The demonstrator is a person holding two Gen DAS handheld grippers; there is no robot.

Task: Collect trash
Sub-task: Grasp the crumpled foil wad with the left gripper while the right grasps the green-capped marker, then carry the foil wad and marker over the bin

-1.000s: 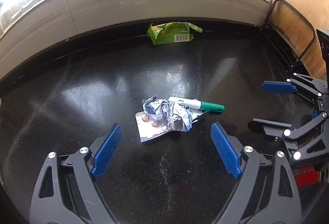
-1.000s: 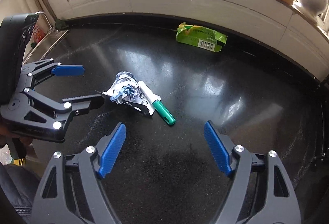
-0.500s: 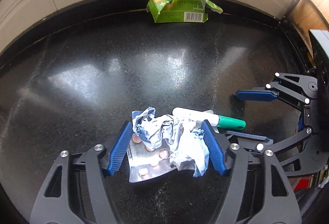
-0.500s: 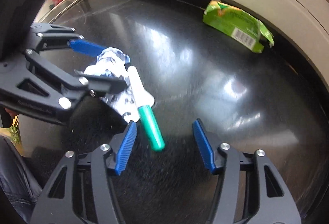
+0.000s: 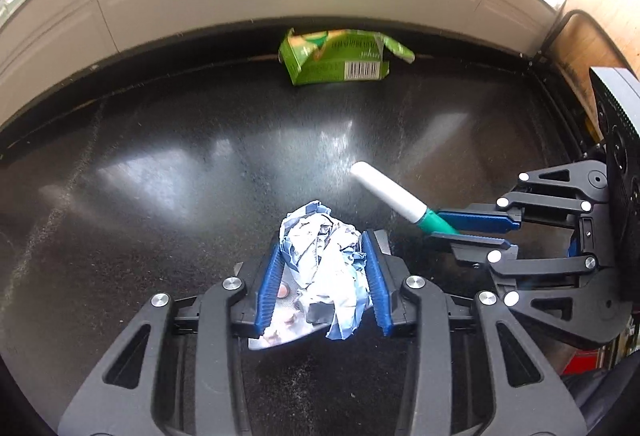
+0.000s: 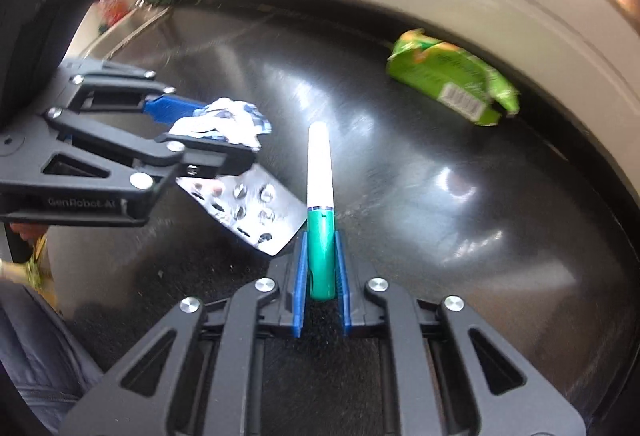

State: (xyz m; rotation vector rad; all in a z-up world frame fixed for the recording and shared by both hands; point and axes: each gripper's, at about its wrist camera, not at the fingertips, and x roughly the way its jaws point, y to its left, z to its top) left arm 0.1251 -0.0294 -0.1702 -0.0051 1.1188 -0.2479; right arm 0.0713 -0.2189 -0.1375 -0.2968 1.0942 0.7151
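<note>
The left gripper is clamped on a crumpled blue-and-white paper wad, with a silver foil pill blister pack caught beneath it and jutting out below the pads. Just to its right, the right gripper pinches the green cap of a white-barrelled marker pen, which points forward. Far ahead of both, a crushed green cardboard carton lies against the wall on the black speckled countertop. To lift well, both should rise level, since the blister pack looks loosely held.
</note>
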